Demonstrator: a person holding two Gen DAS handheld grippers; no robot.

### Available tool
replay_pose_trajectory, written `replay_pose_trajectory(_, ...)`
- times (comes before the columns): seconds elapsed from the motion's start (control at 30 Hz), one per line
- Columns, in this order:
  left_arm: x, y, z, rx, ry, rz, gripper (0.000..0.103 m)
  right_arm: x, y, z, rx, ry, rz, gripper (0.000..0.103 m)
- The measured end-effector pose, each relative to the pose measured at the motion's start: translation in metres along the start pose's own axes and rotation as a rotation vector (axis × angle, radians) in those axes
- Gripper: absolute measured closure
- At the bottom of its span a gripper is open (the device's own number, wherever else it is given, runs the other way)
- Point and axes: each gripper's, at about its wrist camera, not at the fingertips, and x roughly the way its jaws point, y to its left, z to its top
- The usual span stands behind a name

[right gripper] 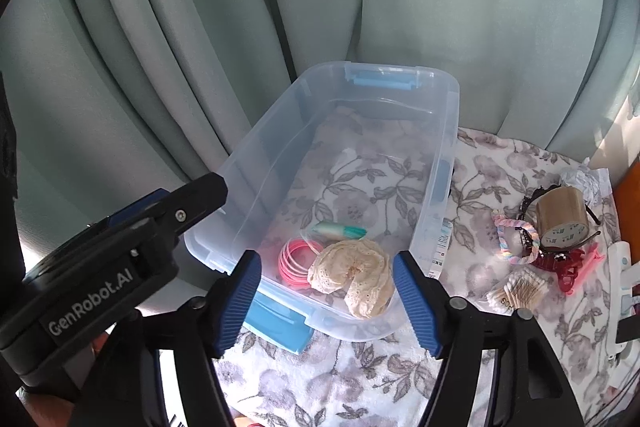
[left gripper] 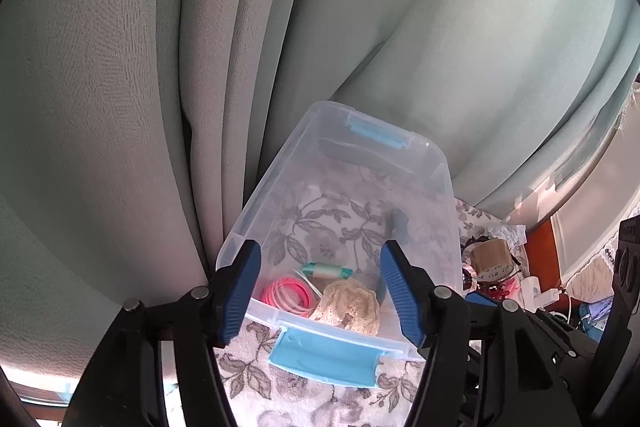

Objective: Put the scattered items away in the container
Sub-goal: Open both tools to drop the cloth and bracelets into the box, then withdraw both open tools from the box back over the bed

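Observation:
A clear plastic container (left gripper: 256, 195) (right gripper: 256, 143) with blue latches stands on a floral cloth (right gripper: 360, 379). At its near end lie pink rings (left gripper: 286, 291) (right gripper: 294, 259), a cream lace scrunchie (left gripper: 352, 303) (right gripper: 352, 275) and a teal-and-white tube (left gripper: 326, 271) (right gripper: 340, 230). My left gripper (left gripper: 320, 247) hovers open over the near end, with nothing between its blue pads. My right gripper (right gripper: 327, 259) is open above the scrunchie without touching it. A finger (right gripper: 200, 193) of the left gripper shows at the bin's left side.
Right of the bin lie a brown tape roll (right gripper: 560, 215) (left gripper: 490, 259), a pastel braided bracelet (right gripper: 514, 239), a red hair claw (right gripper: 560, 267), a pack of cotton swabs (right gripper: 520, 291) and a white device (right gripper: 622, 291). A green curtain (right gripper: 440, 7) hangs close behind and left.

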Motion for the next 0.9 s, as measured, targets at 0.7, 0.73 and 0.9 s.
replay_pose_trajectory(0.7,-0.029,-0.03,-0.018,0.074,-0.018,0.018,0.027,-0.041,-0.035,-0.016,0.123,-0.077,-0.019,0.0)
replay_pose_trajectory(0.73,-0.03,-0.034,-0.019,0.081,-0.02,0.02,0.027,-0.044,-0.037,-0.017,0.125,-0.084,-0.02,0.0)
replay_pose_trajectory(0.9,-0.04,-0.051,-0.026,0.122,-0.027,0.024,0.026,-0.061,-0.045,-0.026,0.123,-0.121,-0.037,0.0)
